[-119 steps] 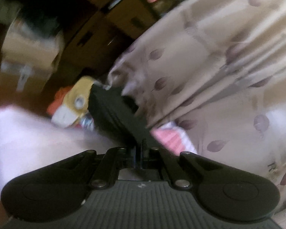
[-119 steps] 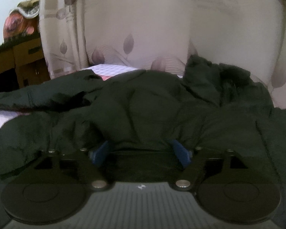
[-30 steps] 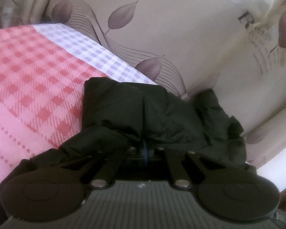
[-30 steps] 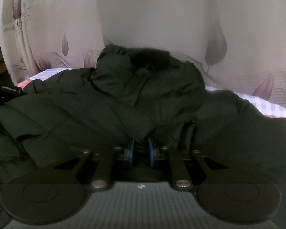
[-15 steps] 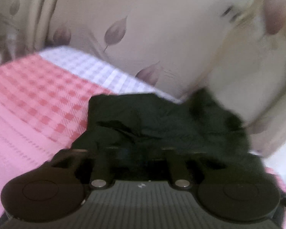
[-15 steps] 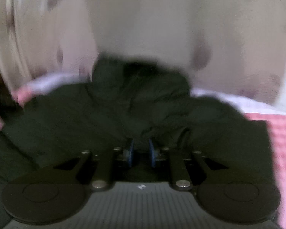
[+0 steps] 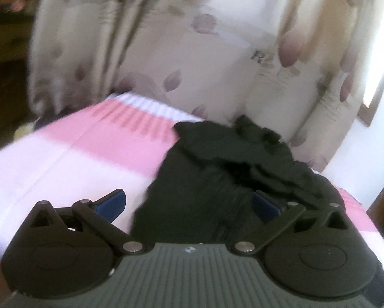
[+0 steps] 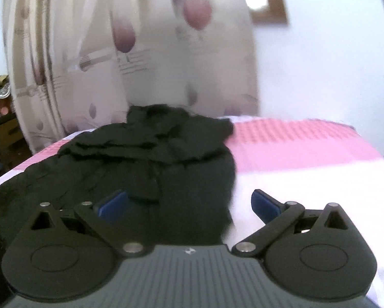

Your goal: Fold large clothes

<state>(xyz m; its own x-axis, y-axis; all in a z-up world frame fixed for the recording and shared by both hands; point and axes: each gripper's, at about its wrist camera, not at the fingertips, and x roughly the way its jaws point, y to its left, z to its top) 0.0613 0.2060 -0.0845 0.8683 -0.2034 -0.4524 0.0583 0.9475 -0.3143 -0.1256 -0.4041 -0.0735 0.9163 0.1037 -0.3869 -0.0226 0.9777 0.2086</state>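
Presently both views are smeared by motion blur. The left gripper (image 7: 188, 202) is seen with its jaws spread wide and opening; its blue pads (image 7: 112, 201) are well apart and nothing is pressed by them. Ahead of it, and partly between its fingers, a black jacket (image 7: 217, 174) is laid on the bed (image 7: 76, 154), which is covered in a pink and white checked sheet. The jacket's rumpled upper part is bunched at the far end, close to the curtain (image 7: 192, 64), a pale cloth printed with mauve leaves. Bare sheet is seen to the left of this gripper.

The right gripper (image 8: 189, 204) is likewise noted with jaws wide apart and opening, its blue pads (image 8: 265, 204) clear of the cloth; no fabric is clamped. The black jacket (image 8: 166, 159) is spread ahead of it and to its left, its edge running between the two fingers. Pink checked bed (image 8: 307, 159) is left bare to the right of this gripper. Beyond, the leaf-print curtain (image 8: 102, 64) is hung, with a white wall (image 8: 333, 64) to its right. Whether the jacket is evenly folded cannot be told through the blur.
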